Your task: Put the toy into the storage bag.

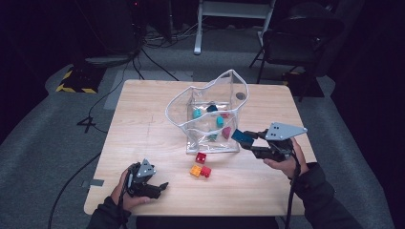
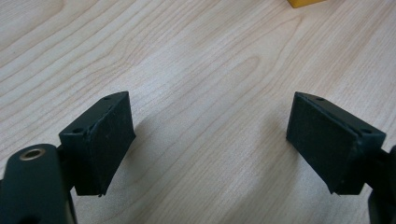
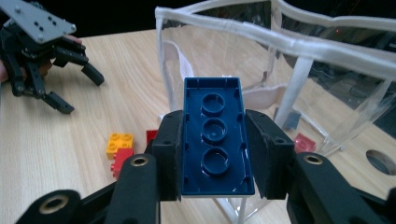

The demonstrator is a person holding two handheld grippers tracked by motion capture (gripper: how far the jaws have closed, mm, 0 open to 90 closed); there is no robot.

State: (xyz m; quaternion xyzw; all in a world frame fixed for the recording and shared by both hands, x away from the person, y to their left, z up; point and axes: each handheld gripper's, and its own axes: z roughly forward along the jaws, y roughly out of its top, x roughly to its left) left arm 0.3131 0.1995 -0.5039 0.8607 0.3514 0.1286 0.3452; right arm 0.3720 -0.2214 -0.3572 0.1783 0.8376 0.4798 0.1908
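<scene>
- Your right gripper [image 3: 212,154] clamps the dark blue plastic building brick [image 3: 215,135], raised beside the clear plastic pouch [image 1: 210,119].
- Your left gripper [image 2: 210,140] shows wide, empty jaws over the wooden desk [image 1: 143,124], well apart from that pouch.

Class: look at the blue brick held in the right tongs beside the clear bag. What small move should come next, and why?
Probably lift the right tongs a little higher and carry the blue brick over the clear bag's white rim. The brick is gripped beside the bag's wall, below its rim, and other bricks already lie inside, so clearing the rim comes before release.
</scene>
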